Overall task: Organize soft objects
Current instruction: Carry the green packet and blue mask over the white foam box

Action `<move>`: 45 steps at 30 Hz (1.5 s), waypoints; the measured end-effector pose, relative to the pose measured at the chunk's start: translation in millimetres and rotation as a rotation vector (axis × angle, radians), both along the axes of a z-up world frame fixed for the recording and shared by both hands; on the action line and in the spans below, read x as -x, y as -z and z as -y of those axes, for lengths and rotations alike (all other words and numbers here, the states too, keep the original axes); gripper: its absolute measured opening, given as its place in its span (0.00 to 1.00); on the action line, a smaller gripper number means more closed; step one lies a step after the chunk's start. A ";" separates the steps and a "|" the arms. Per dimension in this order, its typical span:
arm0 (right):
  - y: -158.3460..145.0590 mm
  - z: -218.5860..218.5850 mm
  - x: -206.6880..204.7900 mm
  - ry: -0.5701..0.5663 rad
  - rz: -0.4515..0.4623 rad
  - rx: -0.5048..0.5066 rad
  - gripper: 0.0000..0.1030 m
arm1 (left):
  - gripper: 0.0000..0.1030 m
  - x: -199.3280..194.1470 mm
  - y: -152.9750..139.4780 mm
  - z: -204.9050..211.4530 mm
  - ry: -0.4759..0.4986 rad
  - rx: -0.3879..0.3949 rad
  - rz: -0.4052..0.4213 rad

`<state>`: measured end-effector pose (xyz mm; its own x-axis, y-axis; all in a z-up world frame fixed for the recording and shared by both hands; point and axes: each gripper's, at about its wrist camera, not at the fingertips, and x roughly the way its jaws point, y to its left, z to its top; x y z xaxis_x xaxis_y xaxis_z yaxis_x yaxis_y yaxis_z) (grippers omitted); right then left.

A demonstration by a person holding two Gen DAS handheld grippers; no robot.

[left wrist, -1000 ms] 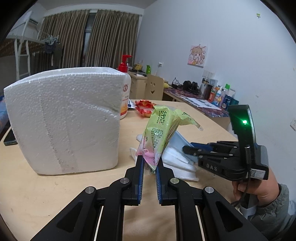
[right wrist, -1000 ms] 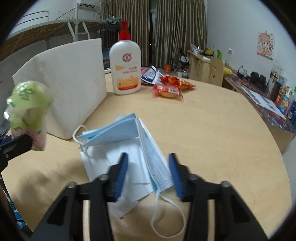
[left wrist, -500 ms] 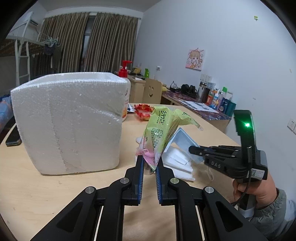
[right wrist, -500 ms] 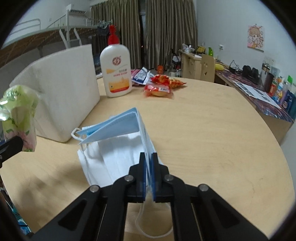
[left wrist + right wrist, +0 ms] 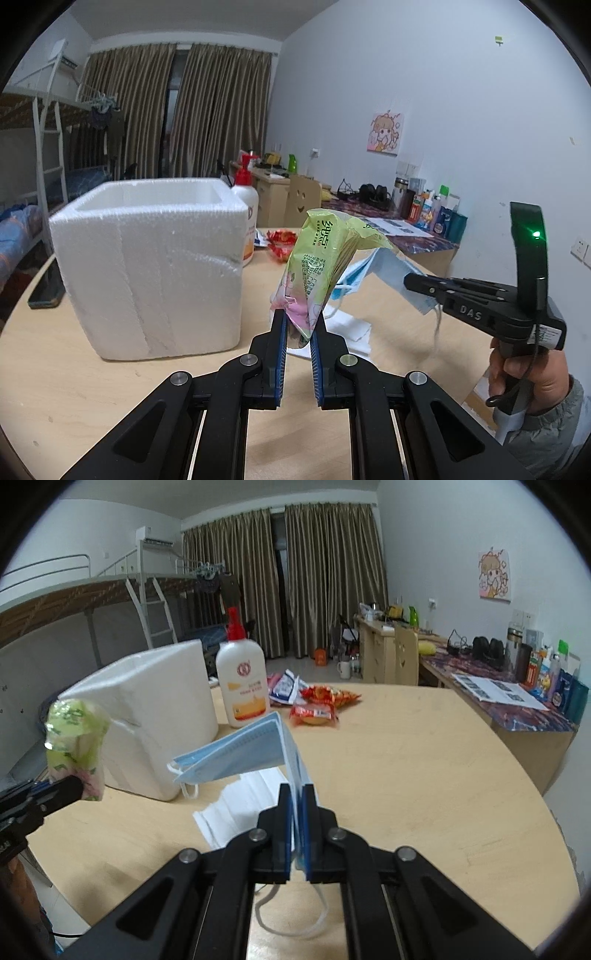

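The right claw (image 5: 295, 812), open a second ago, now clenches the blue mask (image 5: 255, 749) at frame centre, lifted off the counter (image 5: 424, 775), while the left claw (image 5: 297, 332) grips the tissue pack (image 5: 321, 258), both ready for the foam box (image 5: 151, 258).

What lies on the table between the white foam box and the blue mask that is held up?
In the right wrist view, white masks lie on the table between foam box and blue mask.
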<state>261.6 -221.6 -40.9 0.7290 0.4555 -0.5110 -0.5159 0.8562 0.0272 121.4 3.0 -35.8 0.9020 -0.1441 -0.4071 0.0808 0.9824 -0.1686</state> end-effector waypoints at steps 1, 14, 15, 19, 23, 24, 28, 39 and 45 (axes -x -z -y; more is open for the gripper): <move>-4.0 1.4 3.9 0.001 0.013 -0.007 0.07 | 0.12 3.7 -2.6 0.8 -0.001 -0.004 0.009; -39.6 20.8 50.0 -0.014 0.143 -0.077 0.07 | 0.12 45.2 -32.5 1.3 -0.024 -0.048 0.092; -41.8 22.0 53.5 -0.016 0.152 -0.082 0.07 | 0.12 48.4 -35.0 1.2 -0.027 -0.052 0.100; -49.7 25.2 68.1 -0.031 0.189 -0.100 0.07 | 0.12 63.7 -47.2 1.9 -0.034 -0.067 0.133; -55.4 27.4 79.3 -0.043 0.216 -0.113 0.07 | 0.12 83.3 -57.5 2.3 -0.046 -0.078 0.170; -56.7 27.7 81.9 -0.046 0.222 -0.117 0.07 | 0.12 86.0 -59.4 2.9 -0.049 -0.081 0.174; -60.5 28.9 93.2 -0.058 0.245 -0.127 0.07 | 0.12 98.9 -64.4 1.8 -0.055 -0.084 0.186; -63.4 22.6 93.4 -0.127 0.263 -0.153 0.07 | 0.12 109.3 -74.0 4.3 -0.126 -0.096 0.201; -62.6 4.1 91.6 -0.187 0.260 -0.159 0.07 | 0.12 121.4 -80.0 -10.4 -0.203 -0.108 0.205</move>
